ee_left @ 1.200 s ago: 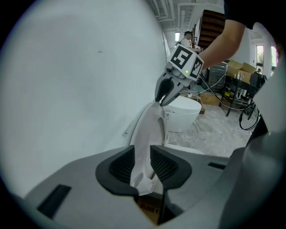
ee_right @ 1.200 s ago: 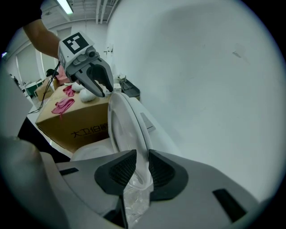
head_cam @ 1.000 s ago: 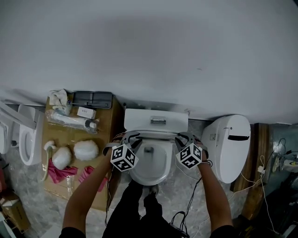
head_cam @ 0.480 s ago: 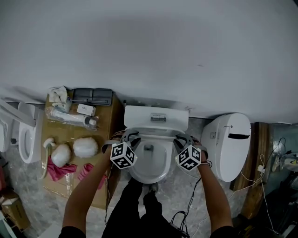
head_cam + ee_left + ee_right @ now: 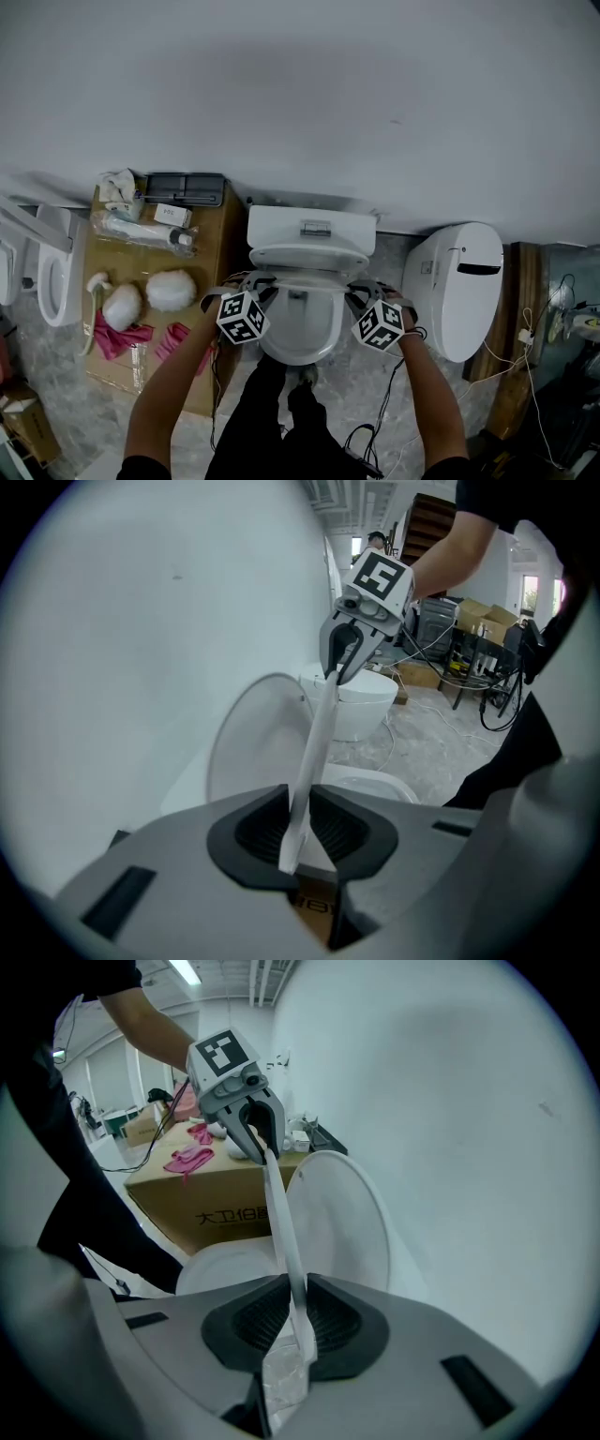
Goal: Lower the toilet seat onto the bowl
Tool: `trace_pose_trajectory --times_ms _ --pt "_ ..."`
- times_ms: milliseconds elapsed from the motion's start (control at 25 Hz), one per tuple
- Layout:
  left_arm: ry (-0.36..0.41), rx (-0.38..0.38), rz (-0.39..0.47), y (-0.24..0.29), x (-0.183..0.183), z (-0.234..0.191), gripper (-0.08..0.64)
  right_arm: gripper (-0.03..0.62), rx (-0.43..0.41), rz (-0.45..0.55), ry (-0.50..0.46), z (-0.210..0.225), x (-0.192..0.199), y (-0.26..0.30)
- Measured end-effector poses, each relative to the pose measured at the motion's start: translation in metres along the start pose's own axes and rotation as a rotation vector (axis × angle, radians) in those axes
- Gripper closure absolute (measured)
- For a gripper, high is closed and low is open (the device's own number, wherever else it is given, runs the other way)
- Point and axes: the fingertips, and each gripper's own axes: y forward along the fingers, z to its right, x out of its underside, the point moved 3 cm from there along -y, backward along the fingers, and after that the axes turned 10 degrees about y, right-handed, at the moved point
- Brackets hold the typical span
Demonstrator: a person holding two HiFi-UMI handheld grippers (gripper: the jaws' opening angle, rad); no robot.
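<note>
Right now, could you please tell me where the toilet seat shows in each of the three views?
Head view: toilet seat at picture centre, just below the raised lid.
Left gripper view: toilet seat seen edge-on, a thin white strip rising from bottom centre.
Right gripper view: toilet seat edge-on again, bottom centre upward.
Shared landmark: the lid, upright behind the seat.

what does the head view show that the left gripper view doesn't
Only the head view: the cardboard box beside the toilet, with pink cloths and a black tray on it.
Only the left gripper view: the left tongs closing with the toilet seat rim between their pads, and cartons across the room.
Both: the seat, the raised lid, and the right tongs, also closing on the seat.
</note>
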Motion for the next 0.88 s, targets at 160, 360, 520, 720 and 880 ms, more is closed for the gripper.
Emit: trace_pose_trajectory --times_ms 160,360,520,720,880 --pt "0.047 0.018 -0.029 -0.004 0.001 0.022 0.488 0.520 -0.031 -0.001 -0.030 -0.020 0.009 -0.004" --pt "0.087 0.067 -0.079 -0.005 0.007 0.056 0.488 0.512 -0.100 0.027 -0.038 -0.050 0.026 -0.004" --pt "0.145 0.080 -0.125 -0.006 0.012 0.086 0.488 0.509 -0.115 0.026 -0.081 -0.077 0.039 -0.003" --pt "0.197 0.068 -0.165 -0.004 0.017 0.119 0.488 0.509 -0.113 0.002 -0.159 -0.107 0.056 -0.002" --pt "0.239 0.095 -0.202 -0.002 0.024 0.137 0.483 0.503 -0.129 0.009 -0.178 -0.125 0.064 0.004"
